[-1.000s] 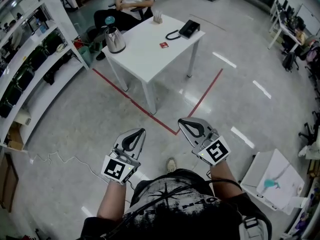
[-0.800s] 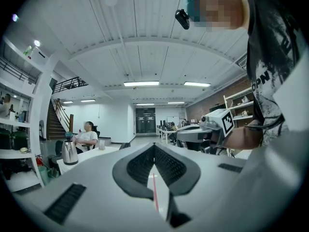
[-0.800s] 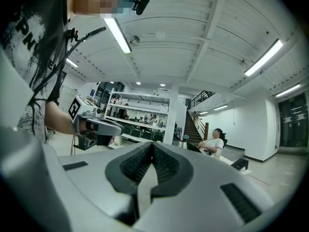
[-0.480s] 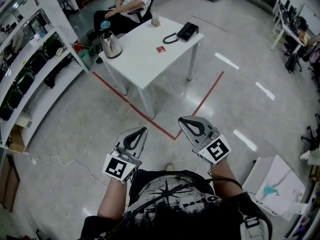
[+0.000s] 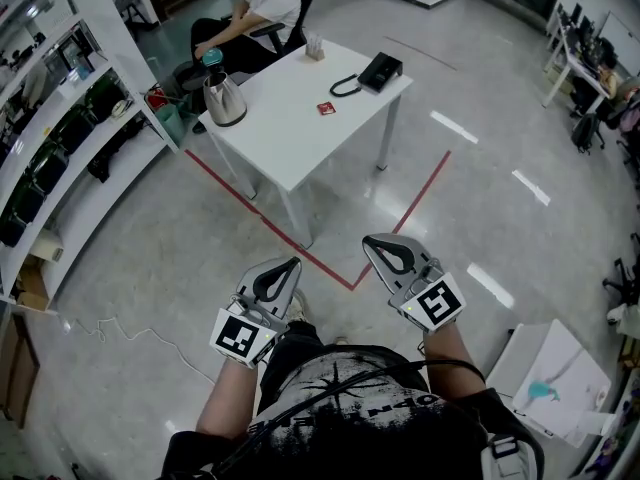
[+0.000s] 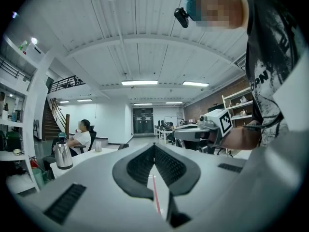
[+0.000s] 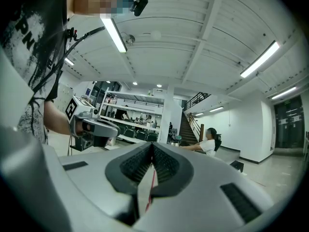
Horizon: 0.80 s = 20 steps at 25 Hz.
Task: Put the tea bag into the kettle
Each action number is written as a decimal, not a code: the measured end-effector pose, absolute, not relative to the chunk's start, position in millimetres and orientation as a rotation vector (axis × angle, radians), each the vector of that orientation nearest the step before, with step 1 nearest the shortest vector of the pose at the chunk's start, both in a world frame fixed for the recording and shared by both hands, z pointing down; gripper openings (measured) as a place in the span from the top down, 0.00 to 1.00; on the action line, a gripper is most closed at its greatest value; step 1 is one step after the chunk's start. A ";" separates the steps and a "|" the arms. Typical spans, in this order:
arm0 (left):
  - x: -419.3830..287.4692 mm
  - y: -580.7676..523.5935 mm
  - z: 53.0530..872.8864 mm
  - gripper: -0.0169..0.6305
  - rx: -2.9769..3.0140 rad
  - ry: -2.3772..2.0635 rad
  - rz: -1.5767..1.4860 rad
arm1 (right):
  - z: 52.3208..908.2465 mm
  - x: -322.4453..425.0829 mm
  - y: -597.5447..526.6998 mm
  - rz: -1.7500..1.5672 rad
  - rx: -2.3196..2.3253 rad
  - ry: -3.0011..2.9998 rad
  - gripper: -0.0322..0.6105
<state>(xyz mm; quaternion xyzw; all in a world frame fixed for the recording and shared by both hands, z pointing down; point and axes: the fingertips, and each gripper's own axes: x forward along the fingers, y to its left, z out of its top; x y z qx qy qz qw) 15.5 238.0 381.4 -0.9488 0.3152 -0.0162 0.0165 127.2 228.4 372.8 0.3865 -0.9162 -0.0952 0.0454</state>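
A small red tea bag [image 5: 326, 108] lies on the white table [image 5: 290, 138] far ahead in the head view. A steel kettle [image 5: 224, 100] stands near the table's left corner, and shows in the left gripper view as the kettle [image 6: 63, 154]. My left gripper [image 5: 291, 263] and right gripper [image 5: 368, 240] hang over the floor well short of the table. Both are shut with nothing between the jaws. From the left gripper view the right gripper [image 6: 181, 131] shows to the side.
A person [image 5: 255, 13] sits in a chair behind the table. A black phone [image 5: 380, 69] and a small cup holder [image 5: 315, 48] rest on the table. Red tape [image 5: 390, 228] marks the floor. Shelves [image 5: 60, 148] line the left; a white board [image 5: 545, 368] lies at right.
The table and kettle have shifted slightly in the head view as I step forward. Both grippers stay shut and low in front of me.
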 end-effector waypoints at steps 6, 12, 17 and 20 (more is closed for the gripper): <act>7.4 190.4 385.1 0.96 -2.947 0.933 -0.053 | 375.2 126.9 183.4 -0.282 1.240 -2.767 0.94; -5.5 128.6 378.0 0.96 -2.951 0.874 -0.046 | 365.3 110.5 123.8 -0.314 1.259 -2.697 0.94; -22.4 77.6 371.3 0.96 -2.962 0.845 -0.029 | 359.7 90.1 74.9 -0.341 1.267 -2.713 0.94; -31.9 51.5 363.5 0.96 -2.977 0.817 -0.006 | 361.3 79.1 46.6 -0.321 1.285 -2.691 0.94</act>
